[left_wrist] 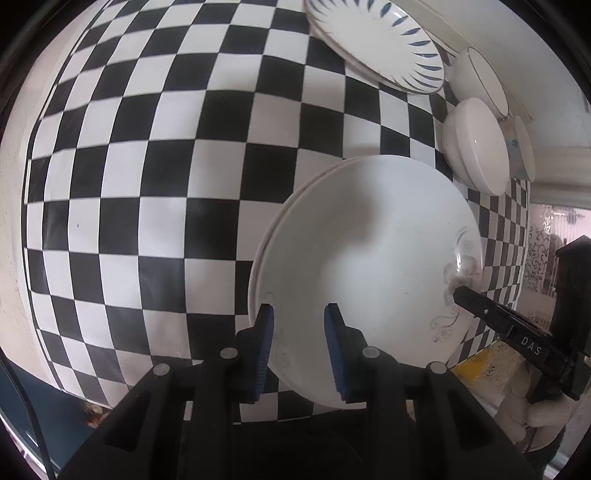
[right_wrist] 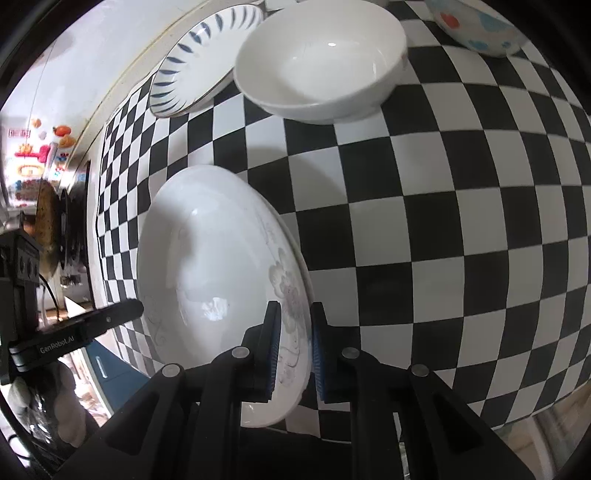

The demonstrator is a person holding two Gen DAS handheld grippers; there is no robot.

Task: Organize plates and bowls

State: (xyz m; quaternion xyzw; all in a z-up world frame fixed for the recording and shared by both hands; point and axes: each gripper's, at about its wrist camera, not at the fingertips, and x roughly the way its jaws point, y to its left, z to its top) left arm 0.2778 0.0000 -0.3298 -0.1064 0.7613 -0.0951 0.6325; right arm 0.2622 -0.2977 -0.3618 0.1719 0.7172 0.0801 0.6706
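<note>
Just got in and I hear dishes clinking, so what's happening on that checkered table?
A person is sorting dishes with a handheld gripper in each hand. Both grippers are on the same white floral plate: the left gripper has its jaws around the plate's near rim, and the right gripper has its jaws on the opposite rim. A second plate seems to lie under it. On the checkered tablecloth beyond wait a blue-leaf plate, a white bowl and a colourful bowl.

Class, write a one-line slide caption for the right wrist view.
Both grippers clamp opposite rims of a floral white plate above the checkered tablecloth.
</note>
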